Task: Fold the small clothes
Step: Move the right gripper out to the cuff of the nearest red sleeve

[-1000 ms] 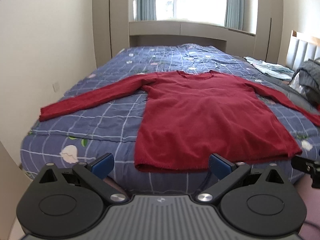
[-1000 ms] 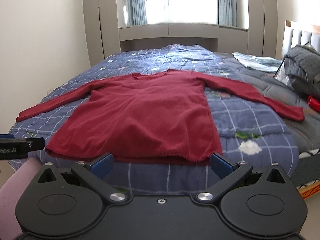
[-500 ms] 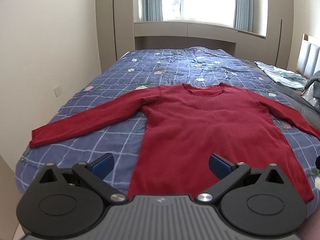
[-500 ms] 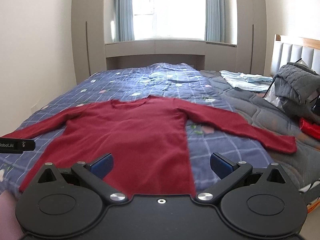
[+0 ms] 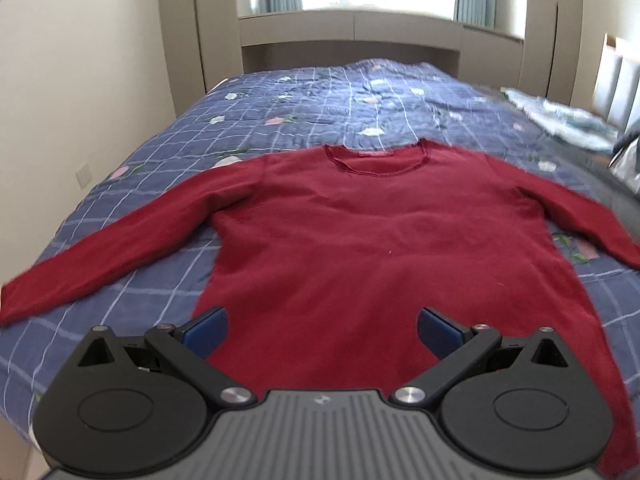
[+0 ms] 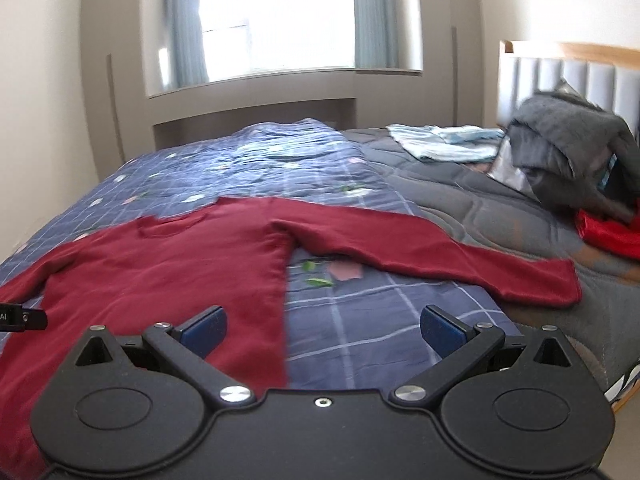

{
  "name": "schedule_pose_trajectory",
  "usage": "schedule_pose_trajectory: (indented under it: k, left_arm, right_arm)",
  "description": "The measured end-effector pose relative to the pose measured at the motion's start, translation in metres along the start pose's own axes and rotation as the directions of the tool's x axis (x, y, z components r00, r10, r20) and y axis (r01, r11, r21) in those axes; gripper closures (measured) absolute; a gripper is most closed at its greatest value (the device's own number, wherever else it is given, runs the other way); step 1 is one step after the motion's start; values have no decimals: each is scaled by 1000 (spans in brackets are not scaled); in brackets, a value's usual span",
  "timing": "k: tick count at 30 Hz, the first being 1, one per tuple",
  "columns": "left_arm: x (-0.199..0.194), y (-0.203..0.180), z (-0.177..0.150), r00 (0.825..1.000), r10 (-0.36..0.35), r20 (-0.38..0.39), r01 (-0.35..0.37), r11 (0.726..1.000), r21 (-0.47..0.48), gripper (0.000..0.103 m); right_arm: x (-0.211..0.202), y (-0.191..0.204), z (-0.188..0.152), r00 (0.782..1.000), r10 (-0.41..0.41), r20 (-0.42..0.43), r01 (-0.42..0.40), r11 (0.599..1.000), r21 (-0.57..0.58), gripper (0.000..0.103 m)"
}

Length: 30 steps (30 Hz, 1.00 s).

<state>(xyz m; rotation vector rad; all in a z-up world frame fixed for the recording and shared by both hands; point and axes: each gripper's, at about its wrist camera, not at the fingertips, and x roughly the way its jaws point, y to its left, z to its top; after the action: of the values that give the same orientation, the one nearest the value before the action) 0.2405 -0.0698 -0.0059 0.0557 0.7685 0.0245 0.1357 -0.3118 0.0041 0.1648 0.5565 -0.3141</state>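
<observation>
Bed quilt [image 5: 328,92] | red sweater [image 5: 372,248] flat | both hand-held grippers [image 5: 322,326] [image 6: 324,326] spread wide (holding nothing)

Ahead of your left gripper [image 5: 322,330], the long-sleeved red knit sweater [image 5: 372,240] is lying flat on the blue checked quilt [image 5: 320,100], collar at the far end and one sleeve running off to either side. Your right gripper [image 6: 324,330] is sitting over the sweater's right edge. Further right, a grey padded jacket [image 6: 572,152] is resting against the headboard [image 6: 568,68], with pale blue folded cloth [image 6: 444,140] lying to its left.
</observation>
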Motion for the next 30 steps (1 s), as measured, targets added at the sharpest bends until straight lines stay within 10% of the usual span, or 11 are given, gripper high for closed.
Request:
schedule_pose_trajectory:
  k: [23,30]
  left_arm:
    - [112,-100,37,999,-36,-37,41,990,135,0]
    - [122,-90,21,997,-75,-33,77,996,45,0]
  right_arm:
    - [112,-146,16,984,-119,-136,163,909,384,0]
    - [117,-179,6,980,-142,-139,195,822,535,0]
